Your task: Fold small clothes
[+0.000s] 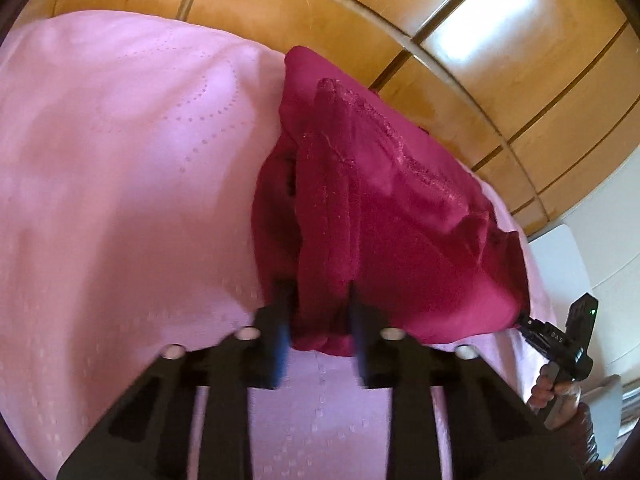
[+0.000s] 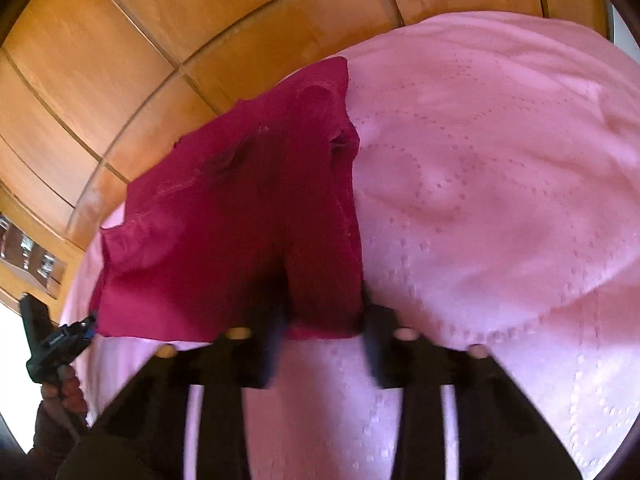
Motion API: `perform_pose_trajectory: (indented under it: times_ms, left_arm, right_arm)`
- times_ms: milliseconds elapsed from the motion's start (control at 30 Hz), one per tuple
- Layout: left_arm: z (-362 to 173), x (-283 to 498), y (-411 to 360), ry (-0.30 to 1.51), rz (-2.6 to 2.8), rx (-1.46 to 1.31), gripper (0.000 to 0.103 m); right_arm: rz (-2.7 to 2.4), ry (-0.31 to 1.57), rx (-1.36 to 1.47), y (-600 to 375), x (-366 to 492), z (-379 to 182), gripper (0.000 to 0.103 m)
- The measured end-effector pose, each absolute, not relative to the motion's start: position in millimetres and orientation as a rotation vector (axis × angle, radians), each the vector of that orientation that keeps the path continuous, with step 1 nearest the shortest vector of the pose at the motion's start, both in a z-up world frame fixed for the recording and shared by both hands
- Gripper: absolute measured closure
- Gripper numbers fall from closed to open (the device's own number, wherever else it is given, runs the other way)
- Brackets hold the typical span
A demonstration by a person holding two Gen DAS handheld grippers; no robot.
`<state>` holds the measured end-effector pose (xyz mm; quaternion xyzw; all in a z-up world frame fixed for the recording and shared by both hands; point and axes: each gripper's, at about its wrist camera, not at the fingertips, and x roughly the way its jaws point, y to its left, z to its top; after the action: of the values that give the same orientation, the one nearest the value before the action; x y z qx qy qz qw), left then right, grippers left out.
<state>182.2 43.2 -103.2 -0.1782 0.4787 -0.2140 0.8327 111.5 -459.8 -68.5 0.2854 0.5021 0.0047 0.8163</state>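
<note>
Dark red garment spread over pink bedcover, near the edge beside wooden wardrobe. Left gripper closed on a bunched fold at the garment's near hem, cloth filling the narrow gap between the fingers. Right gripper likewise clamped on the near hem, at the corner next to bare bedcover. Both frames slightly blurred.

Pink bedspread; wooden wardrobe doors.
</note>
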Motion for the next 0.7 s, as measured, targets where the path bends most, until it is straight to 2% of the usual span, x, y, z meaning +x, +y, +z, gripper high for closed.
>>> perform_pose_trajectory:
  times_ms: [100, 300, 633, 667, 700]
  left_arm:
    - [-94.9, 170.9, 50.4, 0.994, -0.463, -0.355, 0.091]
    - [-79.3, 130.2, 68.7, 0.988, -0.517, -0.297, 0.091]
    - [-85.0, 18.6, 89.5, 1.083, -0.565, -0.283, 0.089]
    - [-83.0, 17.0, 88.7, 1.079, -0.551, -0.269, 0.088]
    - [-80.7, 17.4, 89.8, 1.073, -0.533, -0.264, 0.087]
  right_arm:
    - [0.039, 1.054, 0.595, -459.7, 101.3, -53.9, 0.084]
    - [0.154, 1.090, 0.501, -453.5, 54.9, -19.9, 0.085]
    - [0.200, 1.265, 0.455, -440.3, -26.7, -27.7, 0.085]
    - [0.197, 1.268, 0.455, -440.4, -26.8, -27.5, 0.084]
    - [0.186, 1.271, 0.467, -442.1, -24.8, -28.2, 0.078]
